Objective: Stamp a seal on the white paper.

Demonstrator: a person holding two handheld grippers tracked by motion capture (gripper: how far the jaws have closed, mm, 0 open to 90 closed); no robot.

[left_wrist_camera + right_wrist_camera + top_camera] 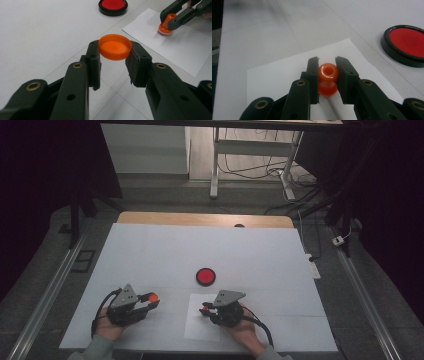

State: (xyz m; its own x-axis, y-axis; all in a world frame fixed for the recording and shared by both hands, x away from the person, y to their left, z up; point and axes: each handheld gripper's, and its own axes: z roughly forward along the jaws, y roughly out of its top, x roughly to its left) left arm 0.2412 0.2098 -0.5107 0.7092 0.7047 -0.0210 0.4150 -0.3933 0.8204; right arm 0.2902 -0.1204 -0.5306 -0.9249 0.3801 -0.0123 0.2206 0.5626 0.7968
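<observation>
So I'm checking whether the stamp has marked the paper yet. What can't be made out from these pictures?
- The stamp's underside and any print beneath it: hidden by its own body and the right gripper in the right gripper view.
- Ink marks elsewhere on the paper: too small in the high view.
- The ink pad's right edge: cut off by the frame in the right gripper view.
- The orange cap's outer face: turned away in the left gripper view.

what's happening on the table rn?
A person is stamping. The right gripper is shut on an orange stamp, which stands base-down on the white paper sheet. The left gripper holds the stamp's orange cap between its fingers, off to the side above the table. An open red ink pad sits just beyond the sheet.
</observation>
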